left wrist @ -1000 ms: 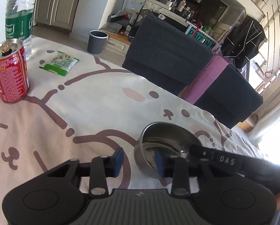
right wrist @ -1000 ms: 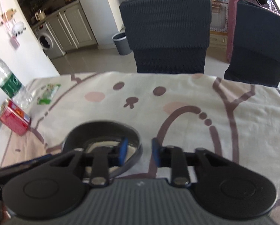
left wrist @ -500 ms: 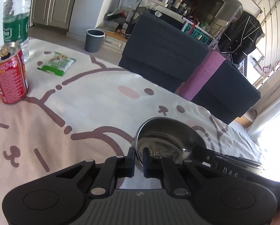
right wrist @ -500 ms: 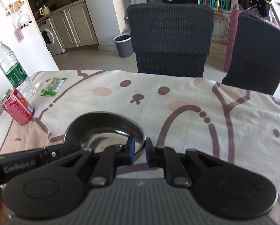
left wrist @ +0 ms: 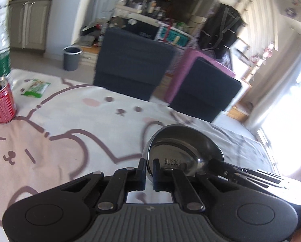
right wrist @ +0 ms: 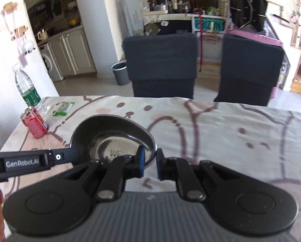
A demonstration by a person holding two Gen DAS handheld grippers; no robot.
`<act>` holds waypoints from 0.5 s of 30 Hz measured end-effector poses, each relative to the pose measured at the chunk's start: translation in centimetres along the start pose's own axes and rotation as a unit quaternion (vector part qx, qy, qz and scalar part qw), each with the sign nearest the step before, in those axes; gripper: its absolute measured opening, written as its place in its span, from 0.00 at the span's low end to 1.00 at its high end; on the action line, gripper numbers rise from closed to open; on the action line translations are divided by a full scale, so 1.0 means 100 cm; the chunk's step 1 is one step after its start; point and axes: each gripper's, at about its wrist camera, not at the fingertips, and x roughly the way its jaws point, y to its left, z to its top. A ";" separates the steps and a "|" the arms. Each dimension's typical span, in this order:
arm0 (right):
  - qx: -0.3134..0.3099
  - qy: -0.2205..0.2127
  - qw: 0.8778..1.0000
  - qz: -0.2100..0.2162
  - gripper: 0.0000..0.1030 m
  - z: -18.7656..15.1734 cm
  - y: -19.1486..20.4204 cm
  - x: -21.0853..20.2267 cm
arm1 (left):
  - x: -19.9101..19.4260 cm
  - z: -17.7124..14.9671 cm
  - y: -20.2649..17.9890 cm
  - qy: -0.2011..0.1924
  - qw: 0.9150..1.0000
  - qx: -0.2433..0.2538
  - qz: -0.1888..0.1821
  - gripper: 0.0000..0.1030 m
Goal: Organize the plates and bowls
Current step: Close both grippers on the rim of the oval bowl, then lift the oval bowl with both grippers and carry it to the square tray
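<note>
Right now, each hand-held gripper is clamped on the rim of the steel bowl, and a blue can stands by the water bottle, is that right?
Not quite: the can is red, as the right wrist view shows. Both the left hand-held gripper and the right hand-held gripper do clamp the bowl rim, beside the bottle.

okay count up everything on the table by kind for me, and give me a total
Steel bowl: 1
Red can: 1
Water bottle: 1
Green snack packet: 1
Total: 4

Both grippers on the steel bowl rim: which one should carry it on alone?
Either; no clear edge. Left hand-held gripper and right hand-held gripper each pinch opposite rims of the round stainless steel bowl.
</note>
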 end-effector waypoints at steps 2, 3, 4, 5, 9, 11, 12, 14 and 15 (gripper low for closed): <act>0.016 -0.003 1.000 -0.003 0.14 -0.007 -0.013 -0.020 | -0.011 -0.009 -0.016 -0.001 1.000 0.014 -0.013 0.06; 0.021 -0.005 1.000 -0.005 0.14 -0.012 -0.019 -0.031 | -0.017 -0.013 -0.024 -0.001 1.000 0.020 -0.019 0.06; 0.026 -0.008 1.000 -0.008 0.14 -0.017 -0.025 -0.041 | -0.021 -0.017 -0.031 0.000 0.999 0.025 -0.025 0.06; 0.032 -0.010 0.999 -0.010 0.14 -0.022 -0.031 -0.051 | -0.026 -0.022 -0.037 0.001 0.999 0.032 -0.031 0.06; 0.046 -0.019 0.998 -0.023 0.14 -0.043 -0.051 -0.087 | -0.040 -0.041 -0.064 0.004 0.997 0.061 -0.050 0.06; 0.055 -0.023 0.998 -0.029 0.14 -0.056 -0.060 -0.104 | -0.043 -0.051 -0.074 0.008 0.995 0.074 -0.061 0.06; 0.059 -0.023 0.997 -0.033 0.14 -0.061 -0.066 -0.110 | -0.044 -0.056 -0.080 0.011 0.995 0.081 -0.065 0.06; 0.068 -0.023 0.997 -0.041 0.14 -0.073 -0.076 -0.124 | -0.045 -0.066 -0.091 0.017 0.993 0.094 -0.074 0.06; 0.072 -0.020 0.996 -0.046 0.14 -0.079 -0.081 -0.129 | -0.044 -0.072 -0.096 0.021 0.992 0.099 -0.078 0.06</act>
